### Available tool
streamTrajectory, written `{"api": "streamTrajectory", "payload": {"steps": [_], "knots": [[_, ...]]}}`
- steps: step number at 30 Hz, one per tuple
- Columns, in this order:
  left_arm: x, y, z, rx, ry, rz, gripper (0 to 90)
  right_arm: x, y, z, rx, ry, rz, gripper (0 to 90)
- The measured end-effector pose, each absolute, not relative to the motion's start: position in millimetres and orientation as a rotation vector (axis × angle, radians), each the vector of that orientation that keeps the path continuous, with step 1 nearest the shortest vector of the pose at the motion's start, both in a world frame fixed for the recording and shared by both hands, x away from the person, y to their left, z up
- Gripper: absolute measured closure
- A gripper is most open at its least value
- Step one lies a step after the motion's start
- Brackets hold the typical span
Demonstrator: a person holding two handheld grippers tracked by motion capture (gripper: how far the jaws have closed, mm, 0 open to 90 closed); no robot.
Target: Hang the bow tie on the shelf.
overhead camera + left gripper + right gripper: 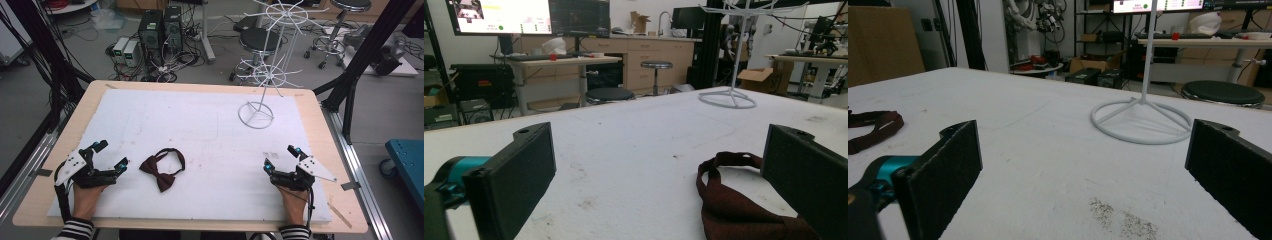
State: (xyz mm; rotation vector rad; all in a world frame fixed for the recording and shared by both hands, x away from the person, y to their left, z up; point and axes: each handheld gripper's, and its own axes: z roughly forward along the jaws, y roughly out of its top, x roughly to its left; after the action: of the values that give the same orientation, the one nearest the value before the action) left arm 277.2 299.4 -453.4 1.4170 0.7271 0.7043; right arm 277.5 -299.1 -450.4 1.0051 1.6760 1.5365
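Your left gripper (pixel 111 154) rests at the near left of the surface (pixel 200 125) with its jaws spread wide and nothing between them; in the left gripper view its right jaw covers part of the one dark red bow tie (pixel 744 205), whose lower end is cut off by the bottom edge. From above, the bow tie (pixel 163 169) lies flat just right of that gripper, its strap looped open behind the bow — not touching either jaw, as far as you can see. Your right gripper (pixel 280 157) sits at the near right, well apart from the tie, jaws likewise wide open and empty; in the right gripper view only a bit of the strap (pixel 873 127) shows at the left edge. Beyond that gripper stands one white wire rack (pixel 265 70) on a round ring base (pixel 1142 122), upright at the far right of the surface; its top is cut off in both gripper views, and the thin arms are hard to count. Two hands (pixel 87 197) hold the grippers — both sleeves striped, both cut by the bottom edge. Faint grey specks (pixel 1120 215) mark the white cover near your right gripper.
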Motion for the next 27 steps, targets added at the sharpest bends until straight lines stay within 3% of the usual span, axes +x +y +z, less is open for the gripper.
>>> {"api": "streamTrajectory", "payload": {"steps": [11,27], "knots": [[277.7,305.8,-451.4,1.409,0.734,0.688,1.7,277.2,-298.4,-450.3,1.011,1.677,1.531,1.0],[284.2,311.2,-421.9,1.541,0.665,0.593,1.7,277.4,-298.4,-450.2,1.006,1.677,1.531,1.0]]}}
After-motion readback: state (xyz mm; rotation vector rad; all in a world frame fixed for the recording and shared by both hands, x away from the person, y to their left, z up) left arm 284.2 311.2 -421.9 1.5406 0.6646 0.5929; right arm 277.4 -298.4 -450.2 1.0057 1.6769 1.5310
